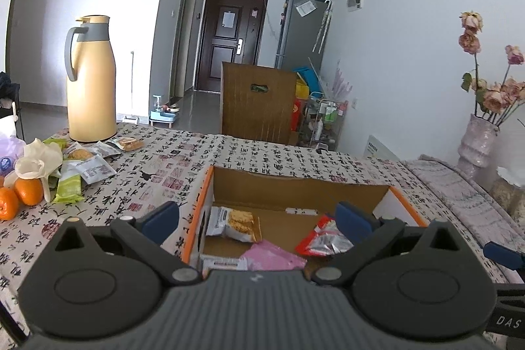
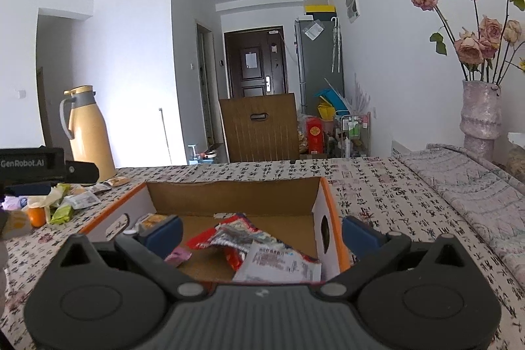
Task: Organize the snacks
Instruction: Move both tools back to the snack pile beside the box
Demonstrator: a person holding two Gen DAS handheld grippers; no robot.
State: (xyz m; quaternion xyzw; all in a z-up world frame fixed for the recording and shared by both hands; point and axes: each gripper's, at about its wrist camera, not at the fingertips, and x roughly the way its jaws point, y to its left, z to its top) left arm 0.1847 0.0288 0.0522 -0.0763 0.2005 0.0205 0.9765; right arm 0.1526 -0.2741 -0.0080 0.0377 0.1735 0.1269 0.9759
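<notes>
Far left on the worktop (image 1: 262, 153): oranges (image 1: 19, 197), a crumpled white wrapper, green bars (image 1: 69, 187) and several clear-fronted biscuit packets (image 1: 95, 168) scattered just in front of a tall yellow thermos jug (image 1: 90, 81), all well apart from the box. Centre: an open cardboard box (image 1: 295, 186) with orange edges, already holding a biscuit packet (image 1: 234, 223) at its left wall, a pink packet (image 1: 274, 256) near the front and a red-and-silver packet (image 1: 323, 240) toward the right. Left gripper (image 1: 259, 218) hovering over the near edge of the box, jaws spread wide, nothing between them. Right gripper (image 2: 261, 230) likewise wide and empty, low over the box's right half, a white printed packet (image 2: 279, 266) lying just beneath. Far right: a vase of dried roses (image 2: 480, 110), outside the job. Likely step: a release into the box just finished or a pause between loads, sorting roughly part done. Next move probably calls for swinging the left gripper across to the loose pile and closing on one flat packet without dragging neighbours. Box's near wall hidden behind both gripper bodies; print on packets too small to read; left pile partly cut off in the right wrist view.
</notes>
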